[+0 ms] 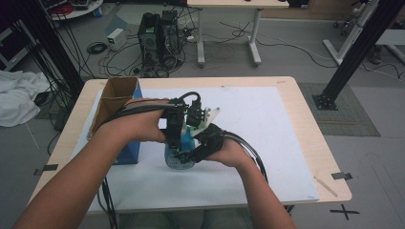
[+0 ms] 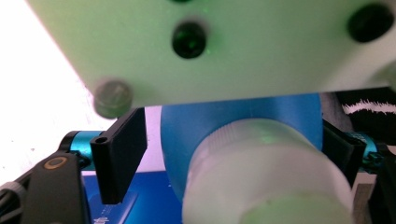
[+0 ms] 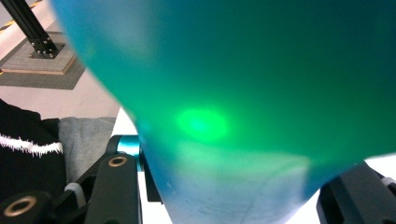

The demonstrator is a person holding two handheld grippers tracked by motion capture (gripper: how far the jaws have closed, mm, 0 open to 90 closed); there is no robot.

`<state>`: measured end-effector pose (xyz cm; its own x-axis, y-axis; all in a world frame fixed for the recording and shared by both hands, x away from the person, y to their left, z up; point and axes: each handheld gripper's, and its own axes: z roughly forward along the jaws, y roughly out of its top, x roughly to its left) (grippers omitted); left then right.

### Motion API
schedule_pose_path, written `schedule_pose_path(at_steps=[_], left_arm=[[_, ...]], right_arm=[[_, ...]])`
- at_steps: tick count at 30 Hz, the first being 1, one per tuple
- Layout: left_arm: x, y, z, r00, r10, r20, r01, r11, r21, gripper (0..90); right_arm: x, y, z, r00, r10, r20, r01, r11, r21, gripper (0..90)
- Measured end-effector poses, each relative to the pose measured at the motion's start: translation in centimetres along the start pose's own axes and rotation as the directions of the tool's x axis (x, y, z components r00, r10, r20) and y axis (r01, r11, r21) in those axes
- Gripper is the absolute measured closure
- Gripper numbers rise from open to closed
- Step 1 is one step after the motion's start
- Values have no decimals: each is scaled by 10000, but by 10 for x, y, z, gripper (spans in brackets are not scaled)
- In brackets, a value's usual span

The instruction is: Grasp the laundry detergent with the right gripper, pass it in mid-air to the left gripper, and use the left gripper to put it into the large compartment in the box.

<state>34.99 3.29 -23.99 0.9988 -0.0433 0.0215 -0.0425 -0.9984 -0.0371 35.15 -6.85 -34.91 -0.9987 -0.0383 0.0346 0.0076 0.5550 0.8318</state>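
- Workshop floor around a pale wooden counter (image 1: 305,124) topped with a white sheet; cables and a computer tower (image 1: 160,43) on the floor beyond its far edge, a white cloth (image 1: 16,95) at far left.
- High view: both forearms come in from the near edge and meet mid-counter. Blue bottle (image 1: 174,155) stands on the white sheet, just right of an open cardboard box (image 1: 117,100) with a blue side.
- High view: left claw (image 1: 174,136) sits over the bottle's top; right claw (image 1: 191,153) is against its right side, low down. Both touch the bottle.
- Left gripper view: the bottle's white cap (image 2: 266,182) fills the near centre, blue shoulder behind it. One black jaw stands left of the cap with a gap showing; the other sits close at the right edge. Spread about the cap; whether it pinches, cannot tell. A pale green plate (image 2: 233,46) blocks the upper half.
- Right gripper view: the bottle's blue body (image 3: 243,93) is very close, blurred, with a green glare spot. Black jaws flank it at both lower corners, apparently pinching it.
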Motion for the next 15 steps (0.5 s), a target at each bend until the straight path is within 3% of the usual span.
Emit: schedule_pose_path(at_steps=[4, 14, 15], left_arm=[[-1, -1, 0, 9999, -53, 110, 52, 9999, 108, 270], [-1, -1, 0, 9999, -68, 110, 67, 9999, 108, 270], [-1, -1, 0, 10000, -46, -42, 46, 10000, 38, 270]], right_arm=[[1, 0, 1, 9999, 120, 25, -120, 9999, 29, 454], [0, 0, 2, 10000, 70, -45, -70, 10000, -10, 454], [0, 0, 2, 10000, 70, -45, -70, 10000, -10, 454]])
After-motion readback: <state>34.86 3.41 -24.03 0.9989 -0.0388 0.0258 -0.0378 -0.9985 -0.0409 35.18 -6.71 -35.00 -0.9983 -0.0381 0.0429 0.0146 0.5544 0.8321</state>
